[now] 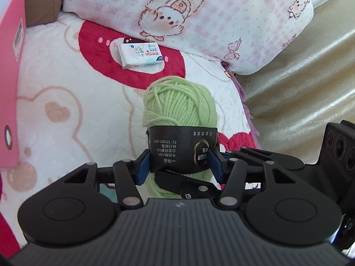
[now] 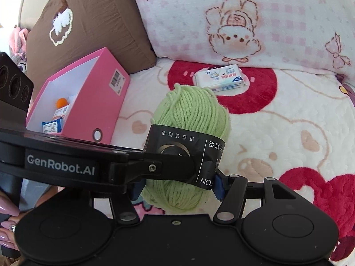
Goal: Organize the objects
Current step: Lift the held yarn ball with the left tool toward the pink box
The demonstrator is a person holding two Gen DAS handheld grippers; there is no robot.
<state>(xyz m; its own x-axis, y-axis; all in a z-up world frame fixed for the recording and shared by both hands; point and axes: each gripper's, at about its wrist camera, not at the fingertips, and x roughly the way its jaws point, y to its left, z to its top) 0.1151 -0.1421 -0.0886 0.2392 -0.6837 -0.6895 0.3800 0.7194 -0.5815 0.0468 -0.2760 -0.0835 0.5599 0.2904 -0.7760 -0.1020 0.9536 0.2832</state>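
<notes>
The skein of green yarn (image 1: 177, 104) is hanging clear above the bed blanket (image 1: 66, 102), and both grippers are pinching it at once around its black paper band (image 1: 182, 150). The left gripper (image 1: 180, 164) is standing part-way open with its blue pads squeezing the band from either side; the right gripper (image 2: 177, 186) is doing the same, a little wider, crossing under the other.

The skein looks light and very soft, so it is giving under the pads, and I judge loose strands could snag or pull free. The band seems the firmest place to take hold, though glossy paper may be slipping over the wool beneath.

Behind it a small tissue packet (image 1: 142, 54) is lying on the blanket against the bunny-print pillow (image 1: 199, 17). To the left the pink box (image 2: 88, 93) is standing open, already holding a few items.
</notes>
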